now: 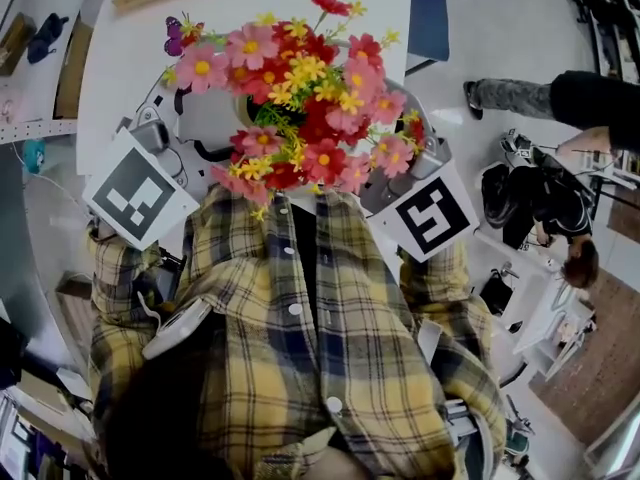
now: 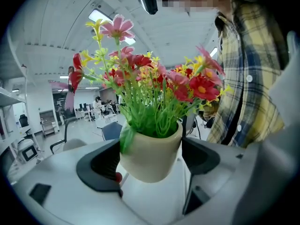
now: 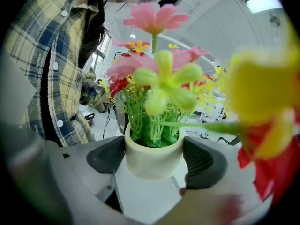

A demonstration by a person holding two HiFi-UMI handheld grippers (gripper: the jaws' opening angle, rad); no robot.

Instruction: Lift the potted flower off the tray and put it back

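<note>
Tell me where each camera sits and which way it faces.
Head view: on the person's head, looking steeply down onto the flowers; plaid shirt and both marker cubes show.
Left gripper view: on the left gripper, looking up along its jaws, shut on the pot; shirt at right.
Right gripper view: on the right gripper, jaws on the same pot; shirt at left.
Shared: both gripper views show pot and flowers.

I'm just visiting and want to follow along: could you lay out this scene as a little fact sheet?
Held thing: potted flower, pink, red and yellow, in a cream pot
Left gripper: jaws shut on the pot
Right gripper: jaws shut on the same pot
Position: held up in the air, close to the person's plaid shirt
Tray: not in view
</note>
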